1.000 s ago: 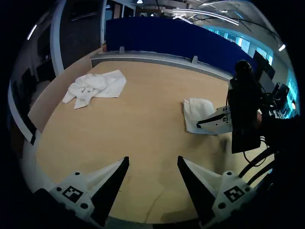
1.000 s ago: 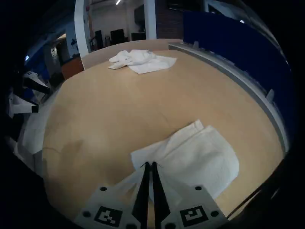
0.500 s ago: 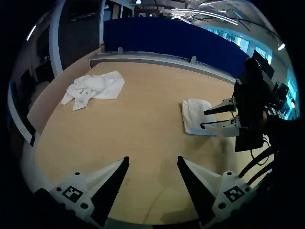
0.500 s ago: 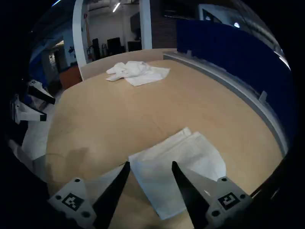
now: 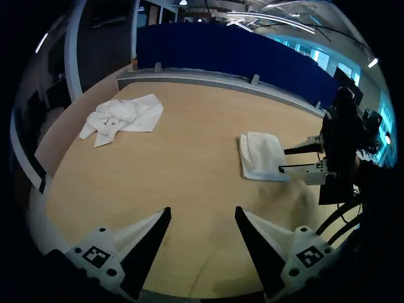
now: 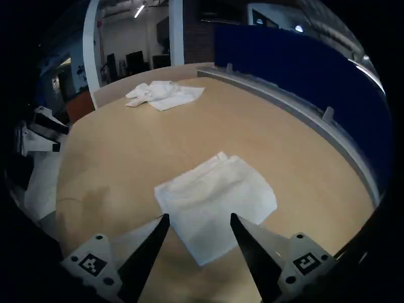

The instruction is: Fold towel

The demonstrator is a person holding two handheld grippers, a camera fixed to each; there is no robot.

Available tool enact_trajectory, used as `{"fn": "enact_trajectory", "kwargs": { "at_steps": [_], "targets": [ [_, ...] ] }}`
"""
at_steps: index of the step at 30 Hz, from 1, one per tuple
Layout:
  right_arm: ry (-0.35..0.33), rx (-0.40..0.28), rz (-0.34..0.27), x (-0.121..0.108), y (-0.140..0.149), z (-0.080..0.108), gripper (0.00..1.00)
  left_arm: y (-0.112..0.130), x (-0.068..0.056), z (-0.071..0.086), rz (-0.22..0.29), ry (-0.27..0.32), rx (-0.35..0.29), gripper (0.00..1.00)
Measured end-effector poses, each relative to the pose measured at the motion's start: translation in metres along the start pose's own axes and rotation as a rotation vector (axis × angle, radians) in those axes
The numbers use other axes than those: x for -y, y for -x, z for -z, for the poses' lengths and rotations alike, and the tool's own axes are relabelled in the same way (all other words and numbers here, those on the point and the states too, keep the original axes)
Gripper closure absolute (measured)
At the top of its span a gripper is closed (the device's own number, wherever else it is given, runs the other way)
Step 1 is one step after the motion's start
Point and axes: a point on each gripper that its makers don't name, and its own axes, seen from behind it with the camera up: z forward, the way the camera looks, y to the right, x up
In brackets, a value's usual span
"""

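- Since a second ago my right gripper (image 6: pixel 199 237) has let go: it was pinched on the near edge of the folded towel (image 6: pixel 214 199), and now its jaws stand apart, drawn back a little, with nothing between them.
- My left gripper (image 5: pixel 202 227) has its jaws spread wide too. It holds nothing and hangs over bare table (image 5: pixel 166 171), well apart from either cloth.
- From the left gripper view, the folded towel lies flat as a neat rectangle, just in front of my right fingertips but not touched by them.
- I judge this towel's fold finished and released, so the step in hand is backing off from it.
- A crumpled towel (image 5: pixel 123 116) lies heaped at the far side of the table, near the corner by the blue partition (image 5: pixel 227 50), well apart from the folded one.
- If that one is next, both grippers must travel across to it. I would then need to find an edge or corner in the heap and drag it out flat before any fold.
- As for writing, I can read none. My fingers carry black-and-white square markers (image 5: pixel 96 255), which are patterns and not words. A few dark specks on the crumpled towel may be a tag, too small to tell.
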Motion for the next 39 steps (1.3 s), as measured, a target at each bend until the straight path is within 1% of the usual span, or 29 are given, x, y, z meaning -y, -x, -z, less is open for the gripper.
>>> {"fn": "enact_trajectory", "kwargs": {
  "at_steps": [8, 11, 14, 20, 25, 31, 33, 35, 37, 39],
  "targets": [
    [0.036, 0.046, -0.034, -0.006, 0.034, 0.01, 0.07, -0.001, -0.003, -0.003, -0.006, 0.004, 0.0, 0.06],
    [0.04, 0.064, -0.044, -0.005, 0.045, 0.011, 0.07, -0.001, -0.005, -0.004, -0.007, 0.006, 0.0, 0.06],
    [0.042, 0.079, -0.049, -0.003, 0.053, 0.011, 0.09, -0.001, -0.006, -0.005, -0.009, 0.008, 0.001, 0.06],
    [0.045, 0.096, -0.058, -0.002, 0.064, 0.01, 0.22, -0.001, -0.009, -0.007, -0.012, 0.01, 0.002, 0.06],
    [0.035, 0.097, -0.08, -0.001, 0.068, 0.008, 0.37, -0.001, -0.011, -0.008, -0.012, 0.013, 0.002, 0.06],
    [0.045, 0.1, -0.089, -0.004, 0.069, 0.006, 0.57, -0.001, -0.012, -0.009, -0.011, 0.015, 0.002, 0.06],
    [0.048, 0.102, -0.089, -0.004, 0.069, 0.005, 0.66, -0.001, -0.012, -0.009, -0.01, 0.014, 0.003, 0.06],
    [0.051, 0.102, -0.09, -0.005, 0.069, 0.004, 0.72, -0.001, -0.011, -0.009, -0.01, 0.014, 0.003, 0.06],
    [0.052, 0.104, -0.093, -0.005, 0.07, 0.004, 0.75, -0.002, -0.011, -0.009, -0.009, 0.014, 0.003, 0.06],
    [0.053, 0.106, -0.097, -0.006, 0.07, 0.003, 0.75, -0.002, -0.011, -0.009, -0.01, 0.014, 0.002, 0.06]
  ]
}}
